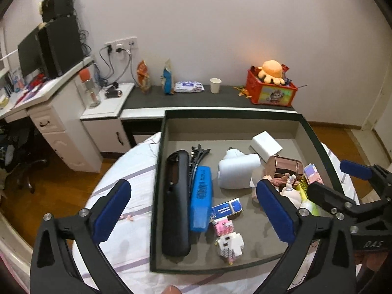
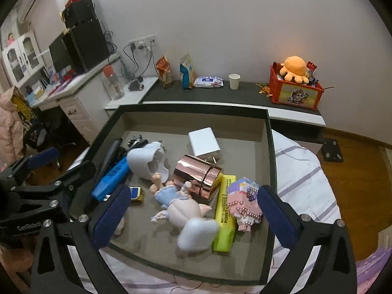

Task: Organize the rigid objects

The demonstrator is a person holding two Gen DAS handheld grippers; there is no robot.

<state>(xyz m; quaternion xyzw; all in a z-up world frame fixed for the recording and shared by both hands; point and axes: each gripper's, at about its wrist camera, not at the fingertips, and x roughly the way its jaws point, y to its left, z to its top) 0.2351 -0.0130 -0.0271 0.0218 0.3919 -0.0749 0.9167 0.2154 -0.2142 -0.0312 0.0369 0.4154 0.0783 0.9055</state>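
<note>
In the left wrist view there is one shallow dark-rimmed tray (image 1: 156, 171) with a grey floor, lying on a white striped cloth (image 1: 127, 186). Along its left side lie one long black case (image 1: 177, 203), one blue rectangular box (image 1: 201, 198) just right of it, and a bundle of black clips (image 1: 199, 152) at their far end. Near the middle sit one white rounded device (image 1: 236, 171), one white flat box (image 1: 265, 144) farther away, one small blue tin (image 1: 227, 208) and two pink-and-white block figures (image 1: 227, 237) at the near edge. The left gripper (image 1: 193, 213) stands wide above the tray and grips nothing. In the right wrist view the same tray (image 2: 268, 147) holds one shiny copper cylinder (image 2: 198, 176) lying on its side, one yellow box (image 2: 225, 215) right of it, one pastel block figure (image 2: 245, 203) touching the yellow box, and one doll (image 2: 181, 208) with a blue dress in front. The right gripper (image 2: 193, 213) is also spread wide, with nothing between its pads. One red crate (image 2: 294, 90) on the far shelf holds one orange plush toy (image 2: 294, 68).
</note>
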